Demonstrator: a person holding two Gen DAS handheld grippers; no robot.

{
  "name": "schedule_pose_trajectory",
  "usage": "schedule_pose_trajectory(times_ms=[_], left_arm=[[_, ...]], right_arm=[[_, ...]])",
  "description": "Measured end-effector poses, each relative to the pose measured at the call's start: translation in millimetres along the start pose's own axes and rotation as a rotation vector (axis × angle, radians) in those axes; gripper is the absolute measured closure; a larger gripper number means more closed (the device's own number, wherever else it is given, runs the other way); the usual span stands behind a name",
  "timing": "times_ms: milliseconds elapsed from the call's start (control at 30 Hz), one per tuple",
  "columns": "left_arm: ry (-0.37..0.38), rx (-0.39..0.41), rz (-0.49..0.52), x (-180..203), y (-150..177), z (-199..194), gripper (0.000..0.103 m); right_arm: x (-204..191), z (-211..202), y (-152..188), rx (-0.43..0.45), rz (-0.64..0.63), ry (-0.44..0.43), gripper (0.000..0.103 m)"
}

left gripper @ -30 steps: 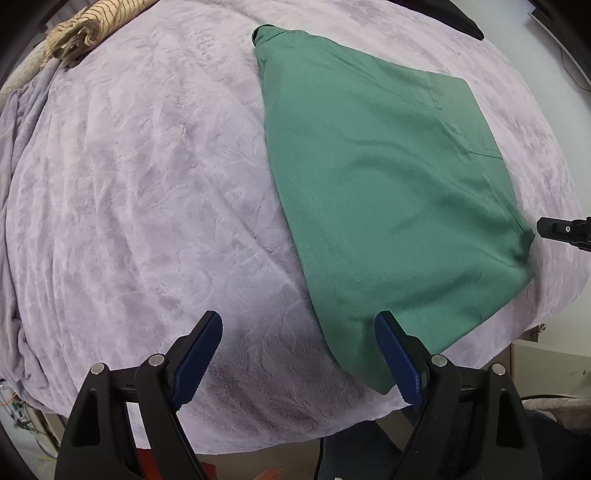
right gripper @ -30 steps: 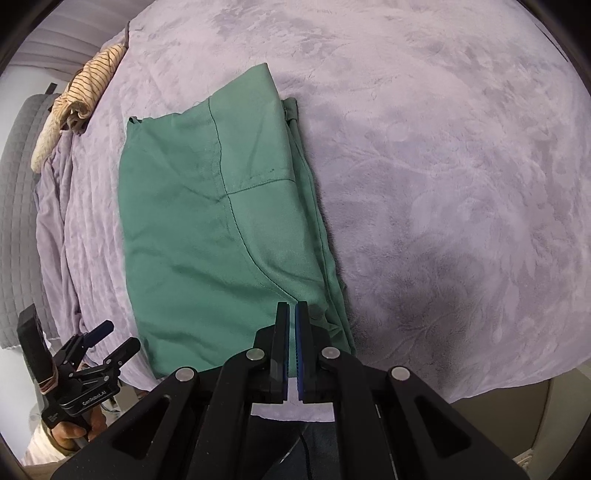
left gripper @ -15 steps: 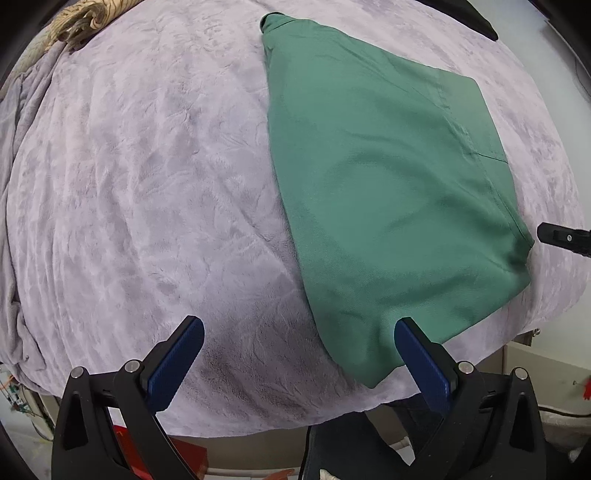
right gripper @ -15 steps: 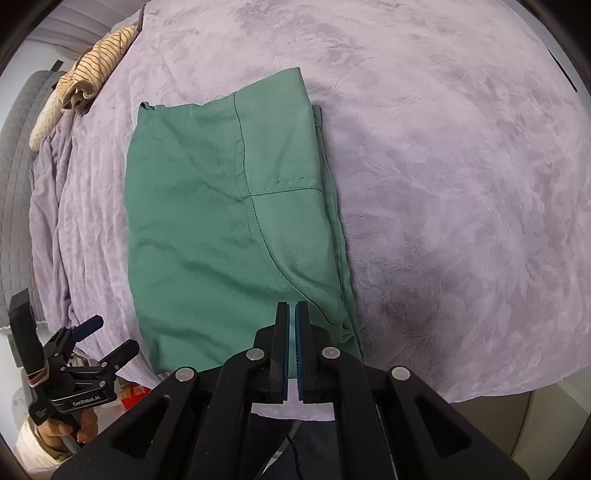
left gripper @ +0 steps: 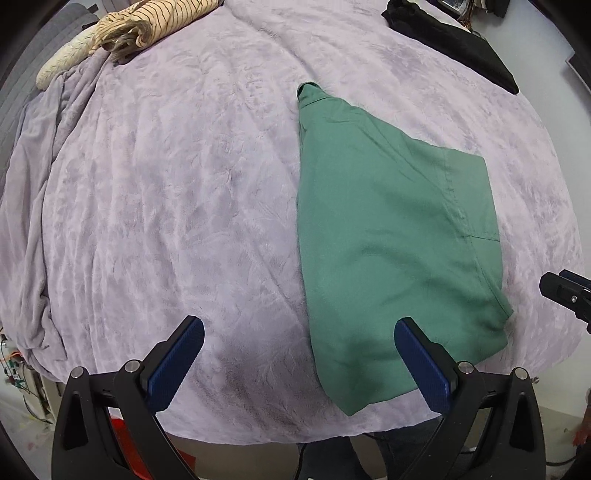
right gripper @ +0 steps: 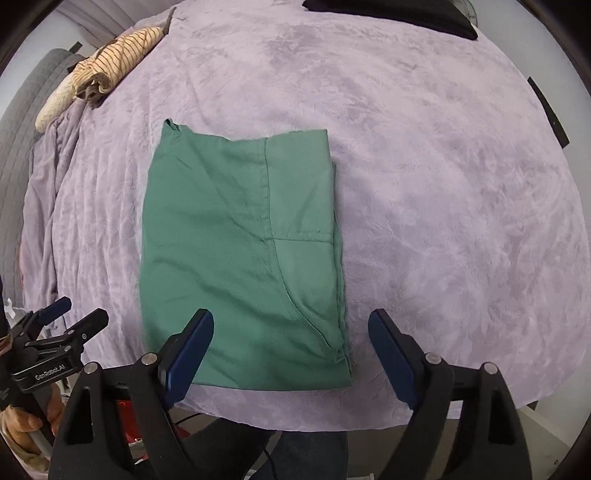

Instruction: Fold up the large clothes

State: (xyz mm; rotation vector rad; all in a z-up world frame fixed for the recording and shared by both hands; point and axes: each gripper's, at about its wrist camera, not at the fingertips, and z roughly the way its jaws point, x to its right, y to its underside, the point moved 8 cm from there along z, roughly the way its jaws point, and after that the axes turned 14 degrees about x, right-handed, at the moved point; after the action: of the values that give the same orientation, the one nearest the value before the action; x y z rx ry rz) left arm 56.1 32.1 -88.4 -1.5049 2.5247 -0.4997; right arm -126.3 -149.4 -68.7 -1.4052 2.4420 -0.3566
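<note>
A green garment (left gripper: 391,236) lies folded into a rough rectangle on the lilac blanket (left gripper: 166,206), near its front edge. It also shows in the right wrist view (right gripper: 243,251), with a seam and a pocket line on top. My left gripper (left gripper: 299,350) is open and empty, held above the blanket's front edge, its right finger over the garment's near corner. My right gripper (right gripper: 291,350) is open and empty above the garment's near edge. The left gripper also shows in the right wrist view (right gripper: 70,321), at the far left.
A striped beige cloth (left gripper: 140,26) lies bunched at the blanket's far left, also in the right wrist view (right gripper: 110,62). A black cloth (left gripper: 454,40) lies at the far right edge. A grey headboard (right gripper: 18,147) stands to the left.
My right gripper has opened from shut and drawn back from the garment. My left gripper has pulled back and stayed open. The garment lies still.
</note>
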Motion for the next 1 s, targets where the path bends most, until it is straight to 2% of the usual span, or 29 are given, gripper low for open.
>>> schedule_pose_trajectory(times_ms=[167,233,333,367,500,733,1000], left_arm=[[0.011,0.022,0.002,7.1,-9.5,-10.3,0.000],[0.012,0.033,0.009,9.9,-12.7,-13.7,0.000],[0.014,0.034,0.019,15.6,-14.9,-15.9,0.000],[0.013,0.034,0.022,16.8,-15.2,-15.9,0.000],[0.009,0.044,0.015,19.5,-16.5,-17.3,0.000],[-0.050,0.094,0.026,18.1,-28.2,-24.6,0.000],[-0.048,0.106,0.018,20.9,-34.6,-27.3,0.000]], right_arm=[[-9.3,-11.7,-12.1,0.037,-0.038,0.036,0.014],[-10.7,-17.2,-17.0,0.062,-0.054,0.059,0.007],[-10.3,-25.1,-23.2,0.093,-0.055,0.079,0.006],[-9.4,-27.0,-24.9,0.102,-0.048,0.084,0.000],[-7.9,-33.1,-30.1,0.137,-0.049,0.114,0.000],[-4.3,-32.6,-27.5,0.108,-0.037,0.145,0.000],[-4.4,-33.1,-30.1,0.104,-0.038,0.171,0.000]])
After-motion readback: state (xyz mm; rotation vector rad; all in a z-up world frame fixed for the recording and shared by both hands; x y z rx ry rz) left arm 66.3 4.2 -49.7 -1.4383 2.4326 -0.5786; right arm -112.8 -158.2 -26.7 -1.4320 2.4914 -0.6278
